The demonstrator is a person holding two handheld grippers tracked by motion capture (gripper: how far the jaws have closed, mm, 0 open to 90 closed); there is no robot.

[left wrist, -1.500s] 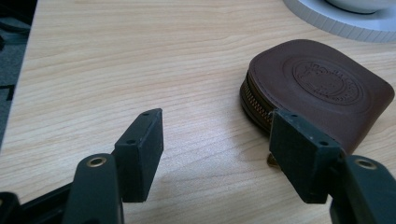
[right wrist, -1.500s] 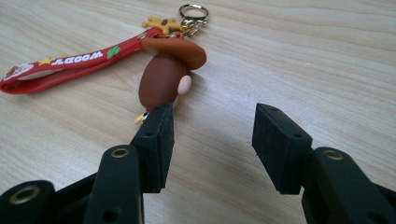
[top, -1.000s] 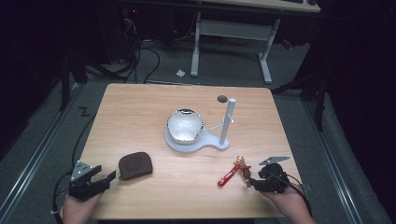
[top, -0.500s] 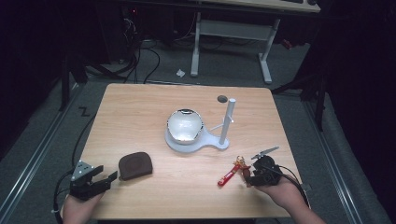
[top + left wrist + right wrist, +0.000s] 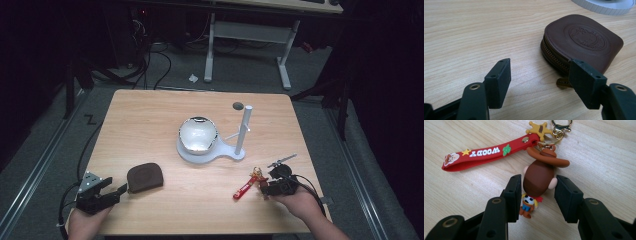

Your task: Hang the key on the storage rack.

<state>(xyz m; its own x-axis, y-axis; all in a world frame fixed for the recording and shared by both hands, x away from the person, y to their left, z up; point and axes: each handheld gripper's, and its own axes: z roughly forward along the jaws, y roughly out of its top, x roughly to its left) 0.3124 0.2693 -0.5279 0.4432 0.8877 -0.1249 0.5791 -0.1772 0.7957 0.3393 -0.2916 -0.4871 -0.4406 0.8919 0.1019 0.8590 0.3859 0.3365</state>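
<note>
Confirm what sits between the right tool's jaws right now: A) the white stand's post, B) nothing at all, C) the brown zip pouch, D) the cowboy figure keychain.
D: in the right gripper view the right tool straddles the cowboy figure keychain, its head between the two jaws, which have just been closing; the brown zip pouch lies by the left tool.

Red wrist strap (image 5: 486,155): "WOODY", white letters, upside down.
Brown zip pouch (image 5: 584,40): round embossed seal at 1 o'clock, lettering unreadable.

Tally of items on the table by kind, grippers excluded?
Keychain figure with red strap: 1
Brown zip pouch: 1
White stand with post: 1
Shiny bowl on the stand: 1
Small dark disc: 1
Total: 5
</note>
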